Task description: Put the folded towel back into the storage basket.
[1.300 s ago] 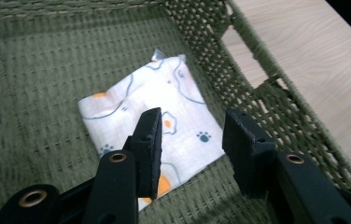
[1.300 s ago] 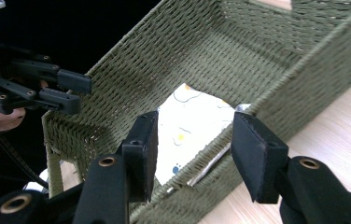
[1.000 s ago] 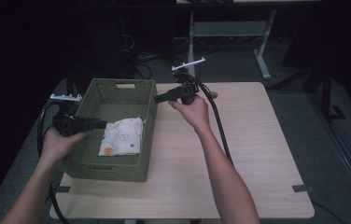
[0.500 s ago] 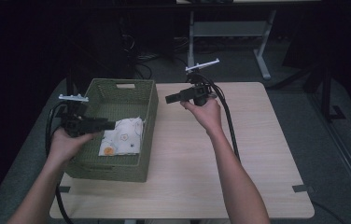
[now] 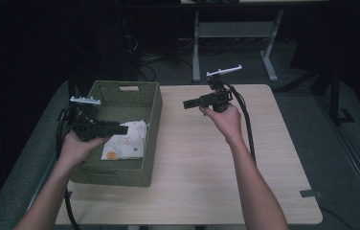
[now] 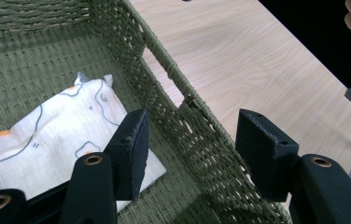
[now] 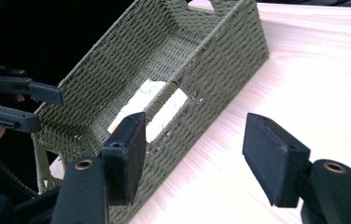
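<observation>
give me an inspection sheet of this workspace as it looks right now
surface: light wood table, bare to the right of the basket
job's things: green woven basket at the table's left; patterned cloth lying folded inside it
clutter: nothing seen
grippers: left hand-held gripper over the basket, jaws open, nothing between them; right hand-held gripper above the table, jaws open and empty; both have just been opening
cables: black cable trailing along the right forearm
surroundings: dark room, metal frame behind the table
</observation>
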The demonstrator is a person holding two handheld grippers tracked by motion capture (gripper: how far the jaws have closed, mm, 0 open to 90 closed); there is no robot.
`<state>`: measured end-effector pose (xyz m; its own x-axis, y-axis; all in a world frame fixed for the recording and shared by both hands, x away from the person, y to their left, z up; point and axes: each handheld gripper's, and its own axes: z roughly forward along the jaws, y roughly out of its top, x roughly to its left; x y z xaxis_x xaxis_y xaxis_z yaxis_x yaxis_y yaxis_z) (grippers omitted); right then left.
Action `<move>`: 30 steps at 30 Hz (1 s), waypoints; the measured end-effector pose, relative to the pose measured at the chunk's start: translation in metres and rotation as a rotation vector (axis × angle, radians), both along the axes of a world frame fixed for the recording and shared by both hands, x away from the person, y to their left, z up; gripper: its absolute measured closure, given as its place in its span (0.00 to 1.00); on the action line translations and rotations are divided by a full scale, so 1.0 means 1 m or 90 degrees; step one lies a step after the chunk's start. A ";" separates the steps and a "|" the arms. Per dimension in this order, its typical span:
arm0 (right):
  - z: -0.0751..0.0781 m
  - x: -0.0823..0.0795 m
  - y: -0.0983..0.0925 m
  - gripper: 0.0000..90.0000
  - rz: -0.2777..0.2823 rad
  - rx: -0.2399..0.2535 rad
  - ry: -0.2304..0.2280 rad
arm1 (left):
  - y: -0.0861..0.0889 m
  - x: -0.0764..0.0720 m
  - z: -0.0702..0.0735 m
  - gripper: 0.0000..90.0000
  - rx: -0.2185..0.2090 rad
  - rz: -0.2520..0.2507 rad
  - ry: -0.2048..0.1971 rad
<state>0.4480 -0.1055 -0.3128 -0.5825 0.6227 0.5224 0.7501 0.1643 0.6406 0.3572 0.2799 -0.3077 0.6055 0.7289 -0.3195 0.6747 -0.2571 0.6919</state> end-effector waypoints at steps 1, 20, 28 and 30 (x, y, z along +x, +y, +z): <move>-0.001 0.000 -0.002 0.43 0.000 0.003 -0.002 | -0.002 0.000 0.001 0.49 -0.001 -0.002 0.000; -0.014 -0.013 -0.050 0.39 -0.032 0.022 0.005 | -0.040 0.002 0.001 0.46 0.011 -0.030 0.002; -0.026 -0.020 -0.071 0.38 -0.045 0.031 0.018 | -0.060 0.003 -0.001 0.44 0.004 -0.048 0.006; -0.028 -0.021 -0.076 0.38 -0.048 0.032 0.021 | -0.065 0.003 -0.001 0.44 0.003 -0.049 0.006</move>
<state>0.4270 -0.1811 -0.3411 -0.5168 0.6373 0.5716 0.7796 0.0746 0.6218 0.3599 0.2150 -0.3087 0.6571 0.6815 -0.3221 0.6591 -0.3120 0.6843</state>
